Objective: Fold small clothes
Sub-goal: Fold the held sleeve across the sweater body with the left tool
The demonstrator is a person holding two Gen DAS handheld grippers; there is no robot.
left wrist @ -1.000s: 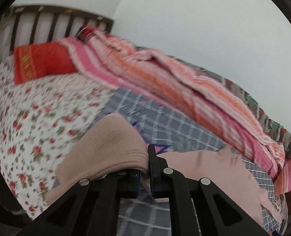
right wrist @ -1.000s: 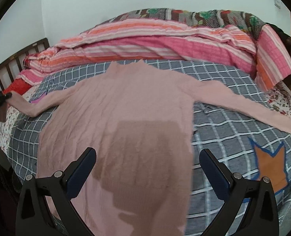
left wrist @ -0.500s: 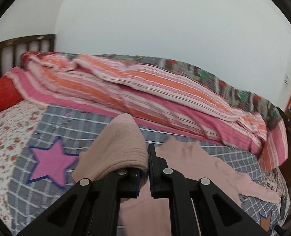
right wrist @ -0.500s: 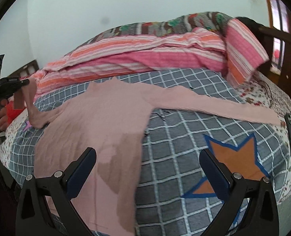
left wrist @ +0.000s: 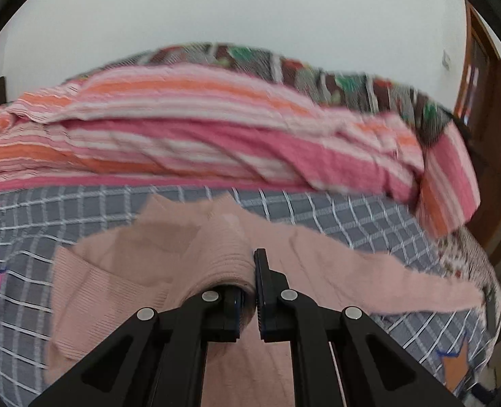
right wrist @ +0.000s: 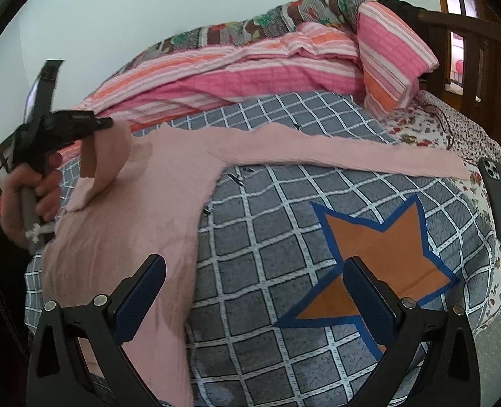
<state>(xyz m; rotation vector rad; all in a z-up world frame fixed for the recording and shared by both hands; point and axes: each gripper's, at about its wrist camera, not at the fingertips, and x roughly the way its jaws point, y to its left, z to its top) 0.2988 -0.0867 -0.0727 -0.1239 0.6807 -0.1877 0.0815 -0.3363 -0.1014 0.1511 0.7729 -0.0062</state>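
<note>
A pale pink knit sweater (right wrist: 138,203) lies flat on a grey checked blanket (right wrist: 284,237) on a bed. My left gripper (left wrist: 248,291) is shut on the cuff of the sweater's left sleeve (left wrist: 216,254) and holds it lifted over the sweater's body; it also shows in the right wrist view (right wrist: 106,123) with the sleeve (right wrist: 104,166) hanging from it. The other sleeve (right wrist: 352,157) lies stretched out to the right. My right gripper (right wrist: 254,288) is open and empty, low over the blanket near the sweater's lower right edge.
A striped pink and orange quilt (right wrist: 250,71) is bunched along the far side of the bed. A dark phone (right wrist: 499,200) lies on the floral sheet (right wrist: 426,129) at the right. Orange star patches (right wrist: 382,254) mark the blanket. A wooden footboard (right wrist: 471,34) stands at the far right.
My left gripper has carried the sleeve cuff rightward from the bed's left side over the sweater's body. My right gripper has swung to the right, off the sweater and over the blanket.
</note>
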